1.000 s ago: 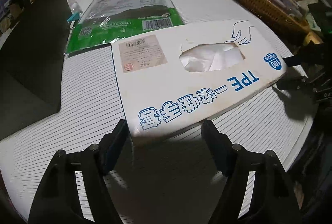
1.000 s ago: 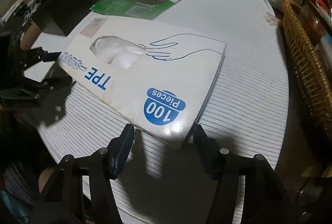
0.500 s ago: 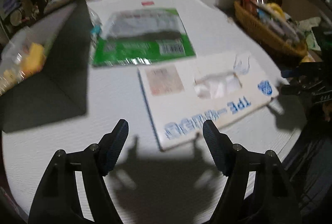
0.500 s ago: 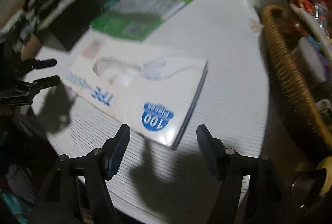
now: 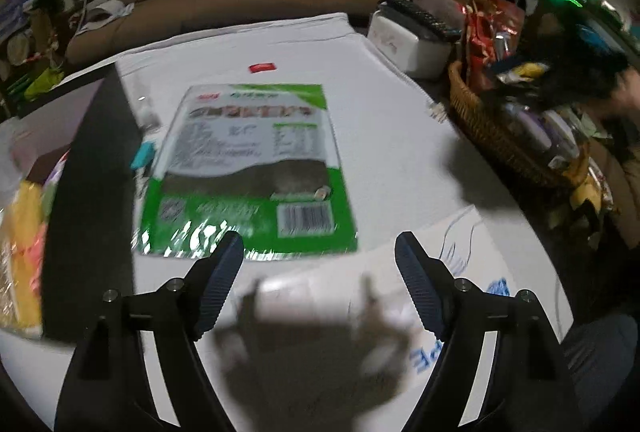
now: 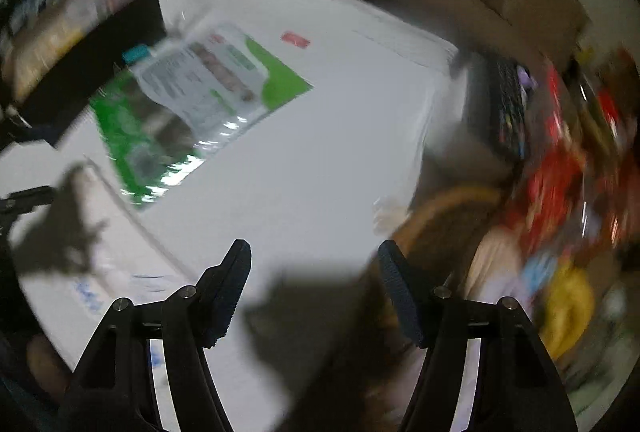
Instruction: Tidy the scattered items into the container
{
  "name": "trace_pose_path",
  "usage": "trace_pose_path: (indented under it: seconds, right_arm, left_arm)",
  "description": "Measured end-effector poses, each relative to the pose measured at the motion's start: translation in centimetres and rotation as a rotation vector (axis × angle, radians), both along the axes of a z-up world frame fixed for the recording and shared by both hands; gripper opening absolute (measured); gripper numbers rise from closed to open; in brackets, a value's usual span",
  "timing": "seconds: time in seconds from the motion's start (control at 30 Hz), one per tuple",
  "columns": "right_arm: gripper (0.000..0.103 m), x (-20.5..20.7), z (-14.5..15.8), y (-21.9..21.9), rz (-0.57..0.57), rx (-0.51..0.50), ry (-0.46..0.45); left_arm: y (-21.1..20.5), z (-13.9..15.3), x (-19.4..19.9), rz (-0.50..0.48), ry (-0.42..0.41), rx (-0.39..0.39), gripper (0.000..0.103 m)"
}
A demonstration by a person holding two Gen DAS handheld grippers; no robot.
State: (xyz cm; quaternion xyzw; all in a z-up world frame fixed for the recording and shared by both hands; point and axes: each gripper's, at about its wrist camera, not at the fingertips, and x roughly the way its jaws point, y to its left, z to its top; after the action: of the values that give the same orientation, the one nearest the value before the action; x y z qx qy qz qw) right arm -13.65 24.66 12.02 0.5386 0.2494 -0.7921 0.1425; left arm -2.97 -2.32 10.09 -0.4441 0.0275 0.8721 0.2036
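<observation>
Both my grippers have lifted off the white glove box at the table's near edge, left gripper and right gripper spread empty, so I'd square the left on the green packet mid-table, pinching its near edge.

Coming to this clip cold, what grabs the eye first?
The green packet lying flat mid-table, just beyond the open left gripper. Below it, half in shadow, the white glove box with blue print sits at the near edge. To the right a wicker basket crammed with clutter draws the eye; the right wrist view is heavily blurred, with the right gripper open and empty.
</observation>
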Motion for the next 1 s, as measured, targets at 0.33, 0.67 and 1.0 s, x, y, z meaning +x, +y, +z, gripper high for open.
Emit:
trace_pose_path:
  seconds: [0.33,0.67,1.0]
  right_arm:
    - [0.06,-9.0,-9.5,-0.9,-0.004,0.302,-0.266]
    - [0.06,-11.1,-11.9,1.2,-0.104,0.372,-0.426]
    - [0.01,-10.5,-13.9,1.1,-0.041,0.396,-0.507]
  left_arm:
    - [0.4,-1.8,-3.8,-0.002,-0.043,0.032,0.076]
    - [0.9,-1.1,-3.5,-0.042,-0.034,0.047,0.076]
    - [0.1,-1.7,-4.3,0.003,-0.064,0.056,0.076]
